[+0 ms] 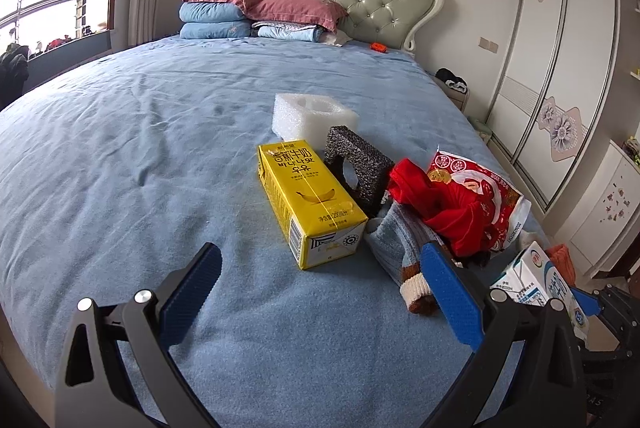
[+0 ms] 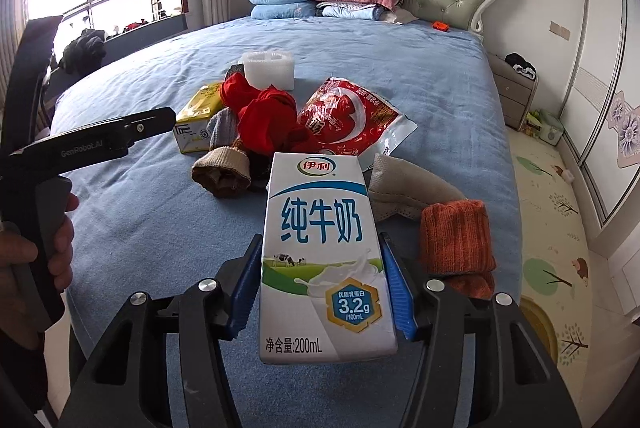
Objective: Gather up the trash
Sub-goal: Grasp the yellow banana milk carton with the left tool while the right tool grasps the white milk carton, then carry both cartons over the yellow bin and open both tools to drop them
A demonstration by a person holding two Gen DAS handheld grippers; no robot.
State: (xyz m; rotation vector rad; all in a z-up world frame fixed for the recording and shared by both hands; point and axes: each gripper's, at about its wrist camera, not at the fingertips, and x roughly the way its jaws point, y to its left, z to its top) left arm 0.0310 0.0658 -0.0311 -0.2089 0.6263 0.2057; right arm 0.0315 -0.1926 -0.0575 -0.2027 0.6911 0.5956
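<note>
The right gripper has its blue pads against both sides of a white milk carton, pinching it near its lower half; whether the carton is off the blue bedsheet or only tipped up cannot be told. The grip sits low on a smooth box, so the carton could pivot or slide out if the squeeze is light — and a hard squeeze could crush it and push out any leftover milk onto the bed. The left gripper hangs over the sheet with its jaws spread wide and nothing between them, just short of the yellow banana-milk carton. That carton lies beside a striped sock and red cloth, with a red snack bag behind — a careless close there could catch clothing along with the trash. An orange sock lies right beside the white carton and could get dragged along too.
</note>
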